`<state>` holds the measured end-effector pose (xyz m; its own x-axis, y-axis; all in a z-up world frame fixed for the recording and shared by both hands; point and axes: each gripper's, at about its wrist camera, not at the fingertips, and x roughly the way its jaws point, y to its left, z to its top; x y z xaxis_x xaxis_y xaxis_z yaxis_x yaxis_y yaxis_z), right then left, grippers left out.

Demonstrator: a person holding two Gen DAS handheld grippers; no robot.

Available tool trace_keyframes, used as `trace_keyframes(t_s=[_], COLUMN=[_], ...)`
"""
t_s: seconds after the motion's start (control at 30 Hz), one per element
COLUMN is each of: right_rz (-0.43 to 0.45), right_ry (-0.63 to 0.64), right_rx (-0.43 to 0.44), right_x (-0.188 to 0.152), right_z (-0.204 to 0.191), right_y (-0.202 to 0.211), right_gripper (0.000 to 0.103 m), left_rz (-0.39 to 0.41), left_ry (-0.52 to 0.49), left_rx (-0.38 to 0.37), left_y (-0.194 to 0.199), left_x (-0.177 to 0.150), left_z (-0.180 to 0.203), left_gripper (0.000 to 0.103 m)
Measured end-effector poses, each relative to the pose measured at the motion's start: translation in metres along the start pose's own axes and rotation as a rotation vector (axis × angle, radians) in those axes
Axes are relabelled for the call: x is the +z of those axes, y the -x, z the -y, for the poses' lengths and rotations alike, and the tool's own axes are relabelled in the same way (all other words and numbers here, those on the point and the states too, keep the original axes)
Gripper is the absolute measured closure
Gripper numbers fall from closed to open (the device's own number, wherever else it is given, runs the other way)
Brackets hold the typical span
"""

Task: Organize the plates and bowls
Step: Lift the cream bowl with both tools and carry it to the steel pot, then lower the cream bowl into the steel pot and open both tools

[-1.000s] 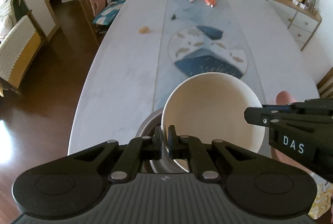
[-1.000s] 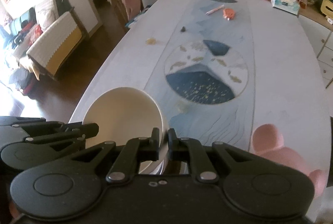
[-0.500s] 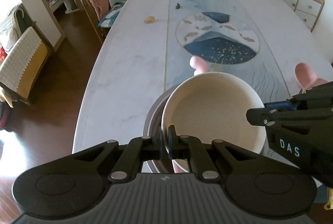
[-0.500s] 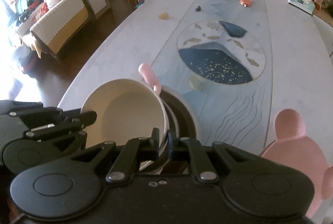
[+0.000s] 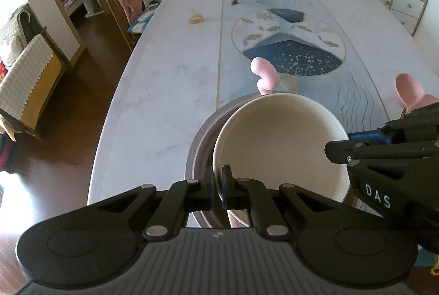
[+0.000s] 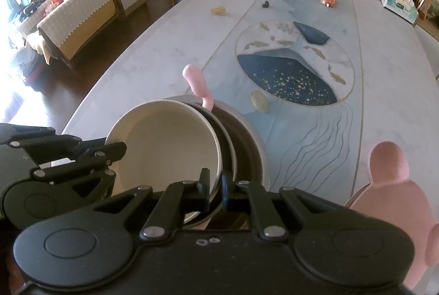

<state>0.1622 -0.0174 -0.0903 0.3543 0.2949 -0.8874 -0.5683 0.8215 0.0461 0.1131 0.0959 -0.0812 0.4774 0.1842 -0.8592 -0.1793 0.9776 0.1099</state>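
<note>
While pinched at its rim, cream bowl spans left claw, right claw

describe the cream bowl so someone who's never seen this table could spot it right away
Start at the long pale table with the round blue and gold inlay, then come to its near end, where a grey dish sits. The cream bowl lies inside that dish, both grippers clamped on its rim. It is the only plain, pale, handle-free piece; its neighbours are grey or pink.
</note>
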Motion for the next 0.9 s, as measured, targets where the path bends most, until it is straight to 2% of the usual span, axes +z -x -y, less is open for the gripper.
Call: trace_keyframes(t_s=[0.33,0.5,0.9], right_rz=[-0.010,0.002,0.022], right_ry=[-0.072,-0.092,-0.083], right_rx=[0.055,0.083,0.085], right_x=[0.002,0.002,0.003], right_z=[0.010,0.016,0.018], right_y=[-0.003,0.001,0.021], right_gripper=[0.083,0.073,0.067], left_rz=[-0.015,-0.012,0.033], left_ry=[0.048,0.067,0.060], left_rx=[-0.038,-0.074,-0.118], left_y=[-0.004,-0.001,0.018], left_x=[0.005,0.006,0.004], left_z=[-0.009,-0.012,-0.016], left_gripper=[0.098,0.097,0.095])
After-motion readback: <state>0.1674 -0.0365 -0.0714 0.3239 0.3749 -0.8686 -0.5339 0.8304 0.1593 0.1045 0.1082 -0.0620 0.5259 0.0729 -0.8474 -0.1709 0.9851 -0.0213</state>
